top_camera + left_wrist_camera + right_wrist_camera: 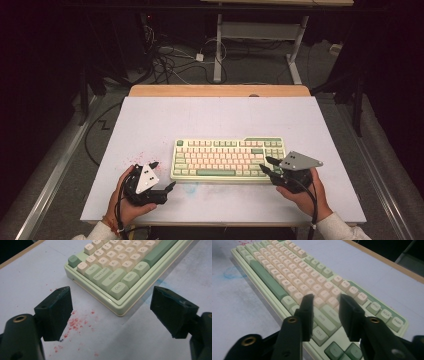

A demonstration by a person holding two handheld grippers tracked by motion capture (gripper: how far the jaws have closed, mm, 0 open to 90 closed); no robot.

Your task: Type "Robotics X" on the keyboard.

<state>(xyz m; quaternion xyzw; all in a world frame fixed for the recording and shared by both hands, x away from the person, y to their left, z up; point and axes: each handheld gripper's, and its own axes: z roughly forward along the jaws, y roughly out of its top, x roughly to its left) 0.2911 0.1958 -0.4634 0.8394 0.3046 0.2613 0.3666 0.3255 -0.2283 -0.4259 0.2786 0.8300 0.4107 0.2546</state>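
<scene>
A pale green keyboard with cream and green keys lies flat on the white table, a little nearer than its middle. My left gripper rests just left of the keyboard's near left corner. In the left gripper view its jaws stand wide open, with the keyboard's Ctrl corner ahead between them and nothing held. My right gripper is at the keyboard's near right end. The right gripper view shows that gripper hovering over the keyboard's keys, jaws a narrow gap apart and holding nothing.
Red specks dot the table left of the keyboard, and a faint blue smudge marks the surface in front of it. A wooden strip runs along the far table edge. Cables and desk legs stand on the floor beyond.
</scene>
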